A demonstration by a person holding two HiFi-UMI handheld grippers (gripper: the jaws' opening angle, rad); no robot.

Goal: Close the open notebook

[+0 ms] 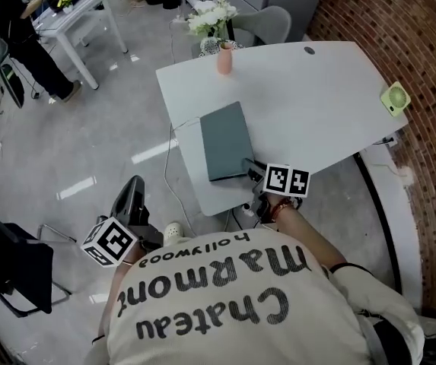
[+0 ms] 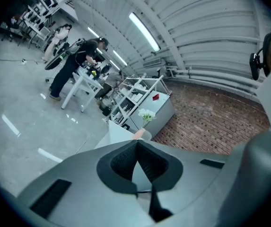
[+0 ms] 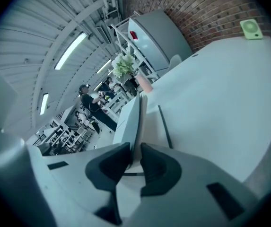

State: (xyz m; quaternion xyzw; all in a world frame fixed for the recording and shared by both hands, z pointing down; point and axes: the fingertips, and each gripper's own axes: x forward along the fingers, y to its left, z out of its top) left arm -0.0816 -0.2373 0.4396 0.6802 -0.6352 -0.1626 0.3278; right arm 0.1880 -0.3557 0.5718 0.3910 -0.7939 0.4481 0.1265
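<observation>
A grey-green notebook (image 1: 226, 138) lies closed and flat on the white table (image 1: 316, 105), near its front-left edge. My right gripper (image 1: 253, 170) is at the notebook's near right corner. In the right gripper view the notebook (image 3: 134, 119) runs edge-on between the two jaws, which stand a little apart around it and are not clamped. My left gripper (image 1: 135, 194) hangs off the table to the lower left, above the floor. In its own view the left gripper (image 2: 136, 145) has its tips together with nothing between them, pointing towards the table and the flowers.
A pink vase of white flowers (image 1: 223, 55) stands at the table's far edge. A small green fan (image 1: 394, 99) sits at the right edge by the brick wall. A black chair (image 1: 12, 268) is at lower left. A person (image 1: 21, 33) works at another table beyond.
</observation>
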